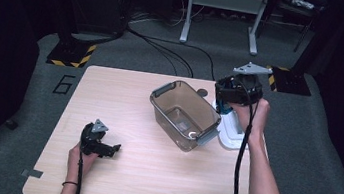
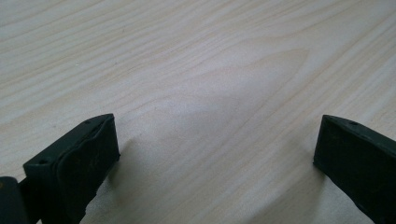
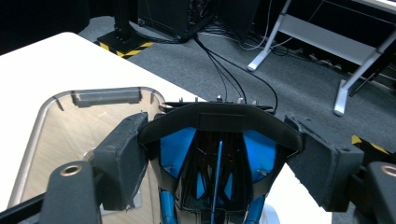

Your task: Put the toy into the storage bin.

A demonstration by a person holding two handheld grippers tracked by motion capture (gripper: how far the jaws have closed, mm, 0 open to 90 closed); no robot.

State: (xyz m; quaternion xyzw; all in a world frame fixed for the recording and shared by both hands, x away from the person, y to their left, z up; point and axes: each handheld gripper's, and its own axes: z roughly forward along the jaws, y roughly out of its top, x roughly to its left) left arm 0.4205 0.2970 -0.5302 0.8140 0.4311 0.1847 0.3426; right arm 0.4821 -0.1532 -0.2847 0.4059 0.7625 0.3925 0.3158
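One black-and-blue toy (image 3: 217, 154) — glossy black shell, blue panels, a curved black bar across its top — gripped between the two pads of the right gripper (image 3: 219, 154), raised above the table's right side, just beside the clear box. In the high view, seen as a dark mass with a glimpse of blue (image 1: 223, 105) under the right gripper (image 1: 237, 91). Exact kind of toy not to be told. No lettering readable on it.

One clear box (image 1: 185, 115) — transparent, brownish tint, rectangular with rounded corners, two grey latches, one at each short end. Standing open-topped near the table's middle, set at a slant. Inside, a small pale patch on the floor, too small to tell.

One white lid (image 1: 230, 130) — flat on the table, touching the box's right side, below the raised toy.

One left gripper (image 1: 99, 142) — low over the table's near left, well apart from the box. Jaws spread wide, nothing between them but bare wood (image 2: 215, 93).

One table (image 1: 115, 170) — pale wood grain, rounded corners.

Writing: one figure "6" (image 1: 63, 84) marked on the grey floor left of the table. Two yellow-and-black striped base plates (image 1: 70, 55) beyond the table's far edge, one at each side.
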